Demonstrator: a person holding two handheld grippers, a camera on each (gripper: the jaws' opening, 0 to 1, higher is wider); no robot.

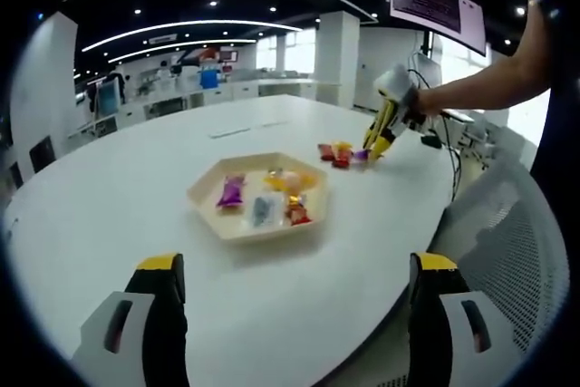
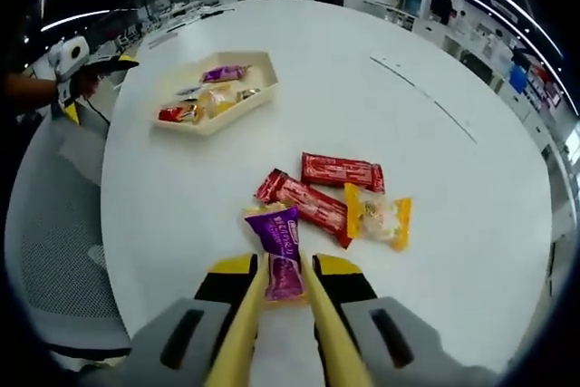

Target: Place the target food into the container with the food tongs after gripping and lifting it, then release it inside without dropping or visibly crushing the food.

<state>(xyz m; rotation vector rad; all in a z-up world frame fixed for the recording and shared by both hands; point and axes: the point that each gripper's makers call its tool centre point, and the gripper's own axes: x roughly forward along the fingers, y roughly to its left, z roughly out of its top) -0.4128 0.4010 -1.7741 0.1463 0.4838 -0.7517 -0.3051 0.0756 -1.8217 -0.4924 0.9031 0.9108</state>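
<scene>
My right gripper (image 2: 290, 271) is shut on yellow food tongs (image 2: 237, 337). The tong arms flank a purple snack packet (image 2: 279, 256) at the table surface; I cannot tell whether it is lifted. In the left gripper view the same gripper (image 1: 390, 111), held by a person's hand, reaches down with the tongs to the purple packet (image 1: 361, 157). A hexagonal beige tray (image 1: 208, 210) holds several wrapped snacks. My left gripper (image 1: 297, 265) hovers open near the table's edge, short of the tray, with nothing between its jaws. It also appears far left, beyond the tray (image 2: 258, 101), as the left gripper (image 2: 77, 61).
Two red packets (image 2: 342, 171) (image 2: 304, 201) and a yellow-ended packet (image 2: 378, 217) lie just beyond the purple one. The round white table (image 2: 453, 70) has bare room around them. A grey mesh chair (image 1: 517, 251) stands at the table's edge.
</scene>
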